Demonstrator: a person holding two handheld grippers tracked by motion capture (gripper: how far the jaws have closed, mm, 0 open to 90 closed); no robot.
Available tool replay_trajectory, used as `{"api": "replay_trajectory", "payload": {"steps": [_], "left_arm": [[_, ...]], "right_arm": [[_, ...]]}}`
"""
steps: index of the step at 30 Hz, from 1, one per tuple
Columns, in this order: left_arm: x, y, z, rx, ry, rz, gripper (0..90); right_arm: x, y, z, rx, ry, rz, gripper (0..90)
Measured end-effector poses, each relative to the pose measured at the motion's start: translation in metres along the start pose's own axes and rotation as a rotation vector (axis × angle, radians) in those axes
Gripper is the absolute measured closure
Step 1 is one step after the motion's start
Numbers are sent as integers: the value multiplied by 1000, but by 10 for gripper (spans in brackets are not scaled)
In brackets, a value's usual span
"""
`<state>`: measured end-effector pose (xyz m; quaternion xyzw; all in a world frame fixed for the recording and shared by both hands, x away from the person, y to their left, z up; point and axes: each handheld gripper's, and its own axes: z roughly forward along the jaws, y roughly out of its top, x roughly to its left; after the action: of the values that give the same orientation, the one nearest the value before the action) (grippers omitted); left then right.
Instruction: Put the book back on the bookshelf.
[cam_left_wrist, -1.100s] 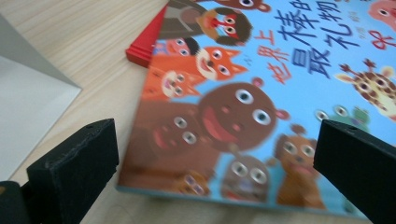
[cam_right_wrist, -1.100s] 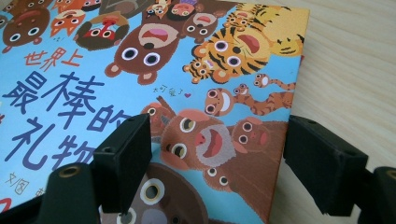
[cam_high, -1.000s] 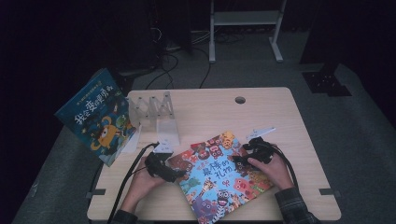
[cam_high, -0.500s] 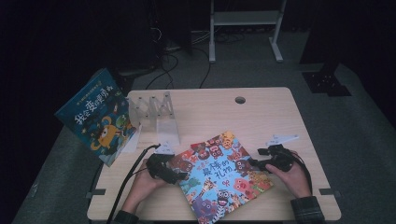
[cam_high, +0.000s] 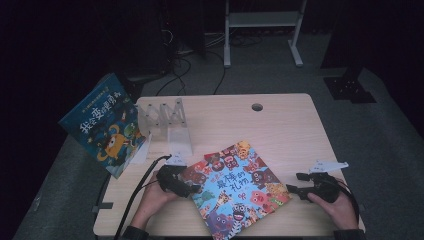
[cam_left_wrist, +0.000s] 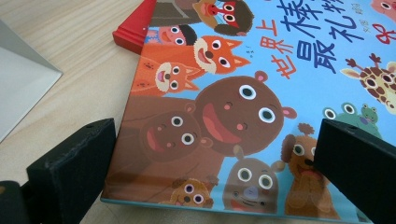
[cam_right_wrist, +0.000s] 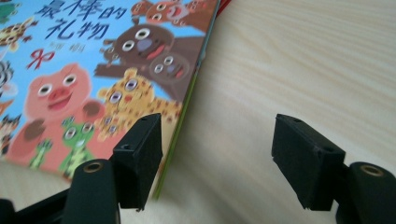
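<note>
A picture book (cam_high: 235, 187) with cartoon animals on a blue cover lies flat near the table's front edge. My left gripper (cam_high: 194, 190) sits at its left corner. In the left gripper view its jaws (cam_left_wrist: 215, 172) stand wide apart on either side of that corner of the book (cam_left_wrist: 261, 93), not pressing it. My right gripper (cam_high: 295, 183) rests on the wood just off the book's right corner, open. Its jaws have narrowed slightly. In the right gripper view bare table lies between the jaws (cam_right_wrist: 217, 154), and one jaw overlaps the edge of the book (cam_right_wrist: 93, 70).
A second blue picture book (cam_high: 102, 125) leans at the table's left edge beside a clear book stand (cam_high: 167, 122). The table (cam_high: 280, 130) has a cable hole (cam_high: 257, 107). A red edge (cam_left_wrist: 133, 28) sticks out under the flat book. A white frame (cam_high: 260, 20) stands behind.
My right gripper has slid to the right, off the book's cover and onto the bare wood past its right corner. The left gripper and the book have stayed put.
</note>
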<state>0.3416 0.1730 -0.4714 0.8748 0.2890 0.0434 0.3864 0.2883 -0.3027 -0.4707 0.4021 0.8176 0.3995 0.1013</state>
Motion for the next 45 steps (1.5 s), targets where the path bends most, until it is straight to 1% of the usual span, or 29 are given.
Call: {"api": "replay_trajectory", "payload": {"steps": [3,9,10,11,15,19,20,22,23,24,28,32,33,37,42,43,45], "left_arm": [[0,0,0,1,0,0,0],[0,0,0,4,1,-1,0],[0,0,0,4,1,-1,0],[0,0,0,4,0,-2,0],[0,1,0,8,3,0,0],[-1,0,-1,14,-2,0,0],[-1,0,-1,18,-4,-1,0],[-1,0,-2,24,-7,-2,0],[-2,0,-2,25,-9,-3,0],[-2,0,-2,28,-10,-3,0],[-2,0,-3,36,-22,-9,0],[-2,-3,-5,49,-39,-20,0],[-2,-3,-6,53,-40,-17,0],[-2,-7,-10,54,-40,-28,0],[0,-14,-15,47,-41,-47,0],[1,-16,-16,51,-41,-43,0],[1,-18,-19,46,-39,-51,0]], "right_arm": [[3,-9,-7,-1,3,-5,326],[8,-27,-18,4,8,-10,388],[9,-29,-18,3,12,-8,421],[10,-30,-19,10,15,-11,433],[14,-32,-17,23,34,-28,529],[18,-29,-11,31,75,-46,621],[19,-29,-10,37,89,-44,641],[18,-27,-9,29,106,-42,689],[18,-26,-8,29,113,-43,699],[17,-25,-8,28,123,-37,702],[12,-21,-5,23,138,-35,699],[8,-15,1,22,141,-37,701],[7,-13,3,22,141,-38,702],[5,-4,11,24,148,-52,704],[4,9,24,28,142,-70,708],[4,12,27,30,141,-77,708],[4,17,32,29,144,-81,709]]}}
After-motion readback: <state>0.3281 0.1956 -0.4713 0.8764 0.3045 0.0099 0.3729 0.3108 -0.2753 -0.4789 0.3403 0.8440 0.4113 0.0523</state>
